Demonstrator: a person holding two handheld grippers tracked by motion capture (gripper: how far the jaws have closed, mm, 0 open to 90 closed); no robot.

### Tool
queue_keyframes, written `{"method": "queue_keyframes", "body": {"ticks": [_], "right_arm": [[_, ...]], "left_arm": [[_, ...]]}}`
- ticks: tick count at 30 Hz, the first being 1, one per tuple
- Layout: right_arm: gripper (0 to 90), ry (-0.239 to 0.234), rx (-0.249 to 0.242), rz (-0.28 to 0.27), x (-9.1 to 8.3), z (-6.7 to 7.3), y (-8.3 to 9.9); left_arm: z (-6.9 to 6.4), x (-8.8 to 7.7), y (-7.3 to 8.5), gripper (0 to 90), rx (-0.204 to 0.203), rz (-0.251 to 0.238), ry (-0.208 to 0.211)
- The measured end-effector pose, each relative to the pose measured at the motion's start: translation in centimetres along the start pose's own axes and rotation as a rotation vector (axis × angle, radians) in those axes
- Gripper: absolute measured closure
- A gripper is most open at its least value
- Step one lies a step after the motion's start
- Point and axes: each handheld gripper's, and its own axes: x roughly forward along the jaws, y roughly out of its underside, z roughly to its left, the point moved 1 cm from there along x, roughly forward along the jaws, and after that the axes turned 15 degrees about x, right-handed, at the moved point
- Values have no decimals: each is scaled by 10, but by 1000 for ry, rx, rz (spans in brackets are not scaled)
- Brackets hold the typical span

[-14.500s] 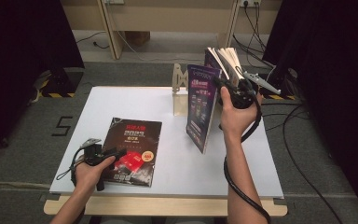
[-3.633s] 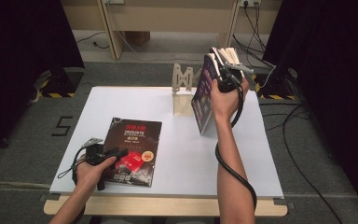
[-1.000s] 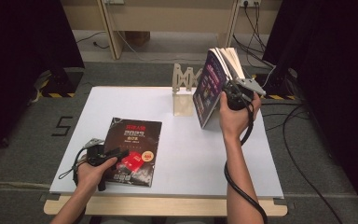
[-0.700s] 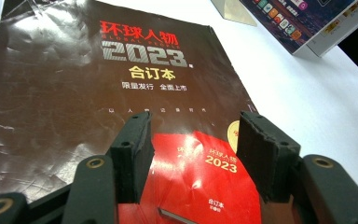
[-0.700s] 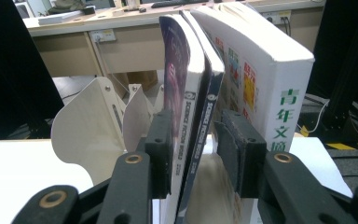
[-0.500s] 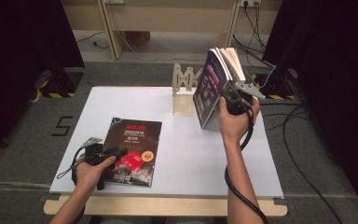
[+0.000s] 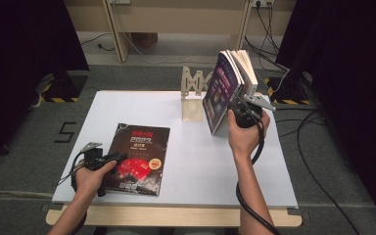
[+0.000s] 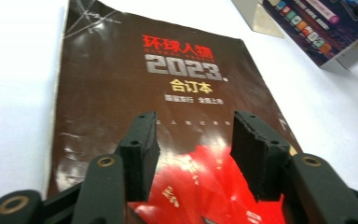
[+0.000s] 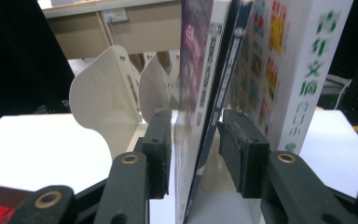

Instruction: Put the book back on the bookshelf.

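Note:
A dark magazine point(image 7: 139, 152) with "2023" on its cover point(image 8: 168, 70) lies flat at the front left of the white table point(image 7: 200, 161). My left gripper point(image 7: 117, 157) hovers over its lower part, open; its jaws point(image 8: 195, 122) have just been closing with only the cover beneath them. At the back right, several books point(image 7: 223, 90) lean together beside a cream bookend point(image 7: 193, 93). My right gripper point(image 7: 236, 105) straddles the lower edge of the thin purple book point(image 9: 193, 56). Its jaws point(image 9: 196, 119) have been opening slightly, and a gap shows at the right pad.
A thick white book with green characters point(image 9: 307, 70) stands right of the purple one. Two curved bookend plates point(image 9: 105, 88) rise to the left of the books. Cables trail on the floor at the right point(image 7: 303, 122). A wooden desk frame point(image 7: 176, 19) stands beyond the table.
Since the earliest frame the purple book has gone from the table's middle back to the stack by the bookend. Over the last second both hands have stayed put.

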Motion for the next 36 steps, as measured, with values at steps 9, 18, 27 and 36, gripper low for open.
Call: {"method": "queue_keyframes", "body": {"ticks": [9, 18, 27, 36], "right_arm": [[634, -9, -10, 52, 1, 1, 17], [633, -12, -5, 91, 0, -6, 36], [621, -7, -2, 111, 3, -9, 40], [616, -11, 6, 128, 5, -10, 43]], "left_arm": [[18, 1, -11, 649, 0, 33, -57], [42, 17, -31, 773, 18, 100, -157], [59, 37, -33, 719, 20, 170, -201], [61, 44, -29, 624, -1, 172, -180]]}}
